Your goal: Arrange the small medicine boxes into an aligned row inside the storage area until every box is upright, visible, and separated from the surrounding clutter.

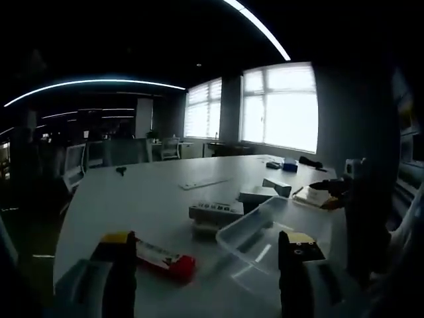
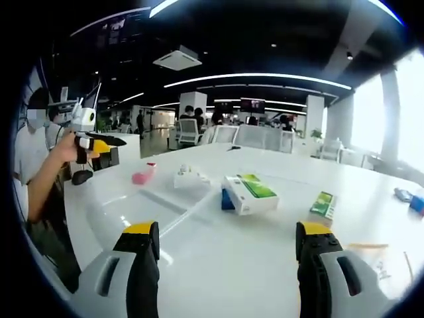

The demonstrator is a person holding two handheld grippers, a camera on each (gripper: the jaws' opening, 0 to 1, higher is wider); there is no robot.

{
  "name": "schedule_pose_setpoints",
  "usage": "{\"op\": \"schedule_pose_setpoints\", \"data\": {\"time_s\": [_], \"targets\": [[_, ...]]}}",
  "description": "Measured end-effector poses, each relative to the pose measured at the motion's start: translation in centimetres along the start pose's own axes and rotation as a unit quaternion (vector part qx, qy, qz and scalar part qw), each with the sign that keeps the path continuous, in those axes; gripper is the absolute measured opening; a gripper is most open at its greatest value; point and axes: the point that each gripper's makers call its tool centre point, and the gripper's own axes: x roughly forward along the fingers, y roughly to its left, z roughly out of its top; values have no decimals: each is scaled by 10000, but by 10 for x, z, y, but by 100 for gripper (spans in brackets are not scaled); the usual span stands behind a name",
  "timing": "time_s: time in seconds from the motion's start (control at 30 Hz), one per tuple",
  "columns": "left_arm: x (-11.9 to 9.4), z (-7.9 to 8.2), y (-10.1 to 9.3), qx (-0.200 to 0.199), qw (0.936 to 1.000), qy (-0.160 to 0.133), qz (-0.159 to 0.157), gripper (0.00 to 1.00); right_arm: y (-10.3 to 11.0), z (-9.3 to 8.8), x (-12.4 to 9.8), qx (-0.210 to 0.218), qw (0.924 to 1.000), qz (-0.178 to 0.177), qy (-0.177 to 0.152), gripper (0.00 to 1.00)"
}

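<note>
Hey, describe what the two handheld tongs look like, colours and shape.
Both tongs have two dark upright jaws capped with yellow tips, rising from pale grey rounded bodies. The left tongs look dimmer, with small dots on one yellow tip. The right tongs show slot-shaped openings in the grey shells.

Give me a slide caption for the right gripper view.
Open right gripper above white table, facing green-and-white box and pink box.

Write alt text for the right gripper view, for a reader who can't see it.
The right tool is held open and empty over a white table, pointing at a white box with a green top. Beyond lie a pink box, a small white box and a green box. At the left, a person's hand holds the left tool.
</note>
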Motion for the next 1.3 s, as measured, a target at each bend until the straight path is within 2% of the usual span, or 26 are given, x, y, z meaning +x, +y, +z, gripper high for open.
{"op": "schedule_pose_setpoints", "data": {"time_s": [0.27, 0.53, 0.83, 1.1, 1.3], "targets": [[2, 3, 2, 7, 10000, 18, -28, 88, 1, -5, 0, 36, 10000, 8, 24, 83], [5, 9, 7, -60, 10000, -63, -28, 87, 6, 1, 0, -44, 9999, 121, -39, 83], [8, 17, 9, -126, 9999, -55, -85, 87, -12, -9, -13, 49, 9999, -97, -32, 83], [16, 39, 18, -304, 9992, -214, -122, 86, -18, -11, -22, 31, 9999, -107, -71, 83], [23, 40, 13, -463, 9985, -234, -180, 86, -21, -18, -25, 51, 9999, -124, -29, 83]]}}
